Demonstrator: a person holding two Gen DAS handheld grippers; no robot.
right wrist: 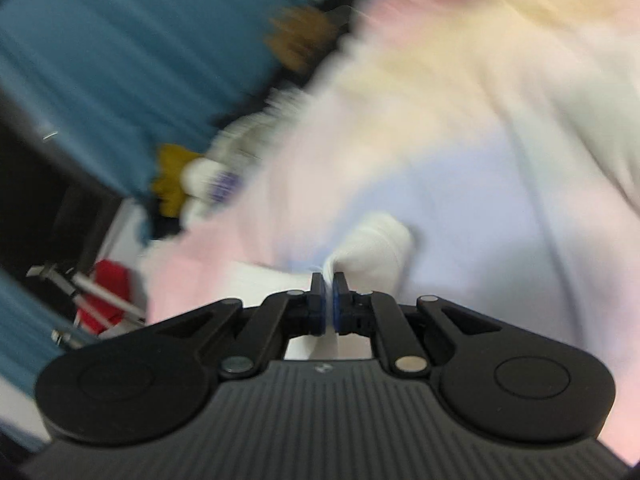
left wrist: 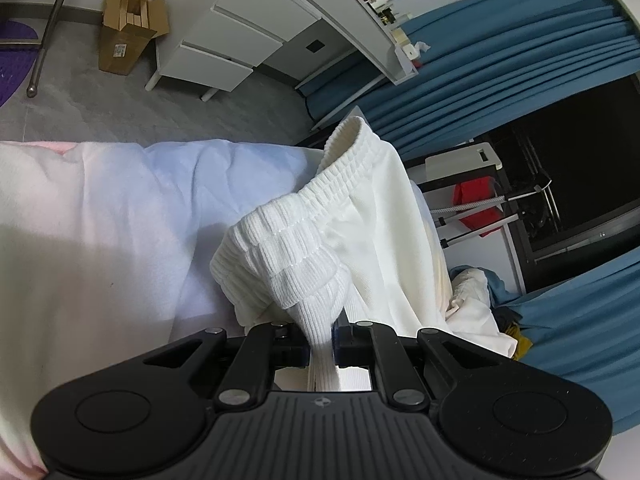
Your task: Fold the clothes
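Observation:
A white garment with a ribbed elastic waistband [left wrist: 320,216] hangs lifted above a pastel pink, blue and yellow bed cover [left wrist: 120,208]. My left gripper [left wrist: 322,344] is shut on a bunched part of the waistband, which runs between its jaws. In the blurred right wrist view, my right gripper [right wrist: 329,300] is shut on a white fold of the same garment [right wrist: 376,244], held over the bed cover [right wrist: 500,184]. The garment's lower part drapes down to the right in the left wrist view.
A pile of other clothes [left wrist: 480,304] lies at the bed's edge by the blue curtains [left wrist: 500,60]. A white drawer unit [left wrist: 240,36] and a cardboard box [left wrist: 128,28] stand on the grey floor. A red object [left wrist: 476,200] sits by a metal stand.

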